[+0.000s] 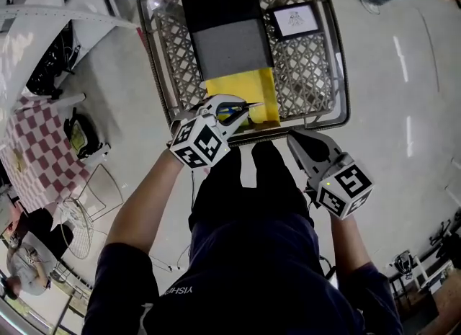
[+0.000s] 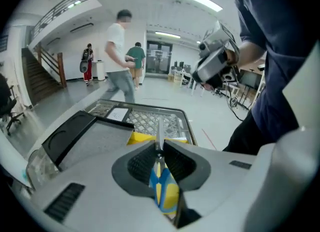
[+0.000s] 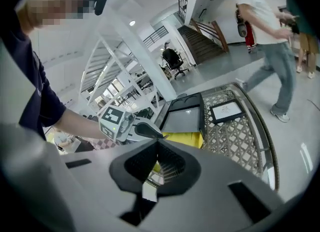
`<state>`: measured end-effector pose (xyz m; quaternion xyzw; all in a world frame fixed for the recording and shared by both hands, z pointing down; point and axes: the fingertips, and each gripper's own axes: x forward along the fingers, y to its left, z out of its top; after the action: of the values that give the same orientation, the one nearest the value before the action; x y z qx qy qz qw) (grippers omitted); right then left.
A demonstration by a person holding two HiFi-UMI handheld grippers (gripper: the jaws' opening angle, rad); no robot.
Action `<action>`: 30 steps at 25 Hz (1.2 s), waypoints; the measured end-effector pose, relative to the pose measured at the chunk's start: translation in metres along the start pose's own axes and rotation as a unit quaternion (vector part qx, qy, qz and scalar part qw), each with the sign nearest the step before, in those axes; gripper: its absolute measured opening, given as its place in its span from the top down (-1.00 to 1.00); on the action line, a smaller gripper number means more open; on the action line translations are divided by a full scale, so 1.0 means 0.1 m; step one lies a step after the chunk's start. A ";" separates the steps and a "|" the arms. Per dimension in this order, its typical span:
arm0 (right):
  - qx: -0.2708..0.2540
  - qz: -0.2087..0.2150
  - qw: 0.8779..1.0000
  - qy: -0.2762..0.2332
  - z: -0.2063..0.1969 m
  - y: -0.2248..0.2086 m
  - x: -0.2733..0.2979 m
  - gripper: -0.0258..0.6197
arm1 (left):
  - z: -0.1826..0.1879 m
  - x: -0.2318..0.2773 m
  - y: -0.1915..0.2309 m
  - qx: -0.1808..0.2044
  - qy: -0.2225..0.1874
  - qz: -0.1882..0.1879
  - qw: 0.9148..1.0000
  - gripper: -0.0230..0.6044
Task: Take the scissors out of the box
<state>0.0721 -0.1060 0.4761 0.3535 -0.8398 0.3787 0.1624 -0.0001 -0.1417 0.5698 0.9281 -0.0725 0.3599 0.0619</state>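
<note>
1 hand carries the whole job here: your left hand-held gripper (image 2: 160, 145) is clamped on the scissors (image 2: 164, 186). It pinches them near the pivot, with the blue and yellow handles back toward your hand and the steel blades running straight out past the jaw tips. So the long axis of the scissors follows the gripper's own line, not across it.

In the head view that line points to your right. The scissors hang over the near edge of the basket (image 1: 333, 38), above the yellow sheet (image 1: 248, 85) that lies in front of the black and grey box (image 1: 229, 31).

Your right hand-held gripper (image 3: 157, 142) sits outside the basket, just off its near rim and to the right of the blade tips. Its jaws are closed together on nothing.

I judge the lift to be mostly made. What remains is to draw the left hand back toward you, handles first, so the blades trail over the rim and don't swing toward your right hand
</note>
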 end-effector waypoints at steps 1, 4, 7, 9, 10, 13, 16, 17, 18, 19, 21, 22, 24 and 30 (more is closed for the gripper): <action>-0.010 -0.001 1.000 0.002 0.03 0.03 0.02 0.87 | 0.04 -0.07 0.03 -0.011 -0.011 0.007 1.000 0.70; -0.040 -0.003 0.999 0.005 0.12 0.13 0.08 0.87 | 0.19 -0.31 0.10 -0.046 -0.049 0.026 0.997 0.70; -0.061 0.000 0.998 0.004 0.25 0.23 0.13 0.87 | 0.37 -0.56 0.19 -0.073 -0.089 0.045 0.992 0.70; -0.068 0.002 0.998 0.001 0.34 0.29 0.15 0.87 | 0.49 -0.73 0.24 -0.093 -0.115 0.054 0.988 0.70; -0.072 0.003 0.997 -0.001 0.38 0.32 0.16 0.87 | 0.54 -0.81 0.27 -0.104 -0.128 0.058 0.985 0.70; -0.086 0.007 0.996 -0.006 0.51 0.41 0.20 0.87 | 0.66 -1.04 0.32 -0.123 -0.157 0.072 0.977 0.70; -0.106 0.006 0.994 -0.007 0.60 0.51 0.22 0.87 | 0.73 -1.23 0.33 -0.127 -0.174 0.084 0.973 0.70; -0.115 0.005 0.993 -0.006 0.62 0.54 0.22 0.87 | 0.75 -1.29 0.32 -0.129 -0.178 0.088 0.972 0.70; -0.123 0.003 0.992 -0.006 0.64 0.56 0.23 0.87 | 0.76 -1.34 0.31 -0.131 -0.183 0.091 0.970 0.70; -0.132 0.002 0.991 -0.007 0.66 0.59 0.23 0.87 | 0.77 -1.38 0.30 -0.134 -0.186 0.094 0.969 0.70; -0.152 0.000 0.988 -0.005 0.70 0.64 0.24 0.86 | 0.77 -1.47 0.29 -0.147 -0.196 0.100 0.964 0.70; -0.164 -0.003 0.986 -0.002 0.70 0.66 0.24 0.86 | 0.78 -1.52 0.29 -0.157 -0.203 0.102 0.961 0.70; -0.184 -0.007 0.983 0.004 0.71 0.71 0.25 0.86 | 0.79 -1.60 0.30 -0.175 -0.217 0.105 0.955 0.70; -0.201 -0.008 0.979 0.004 0.76 0.78 0.25 0.87 | 0.76 -1.74 0.27 -0.199 -0.232 0.111 0.946 0.70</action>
<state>-0.0021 -0.1390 0.3985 0.3186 -0.8953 0.2020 0.2370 -0.0819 -0.1655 0.3983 0.9407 -0.2579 0.1175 0.1865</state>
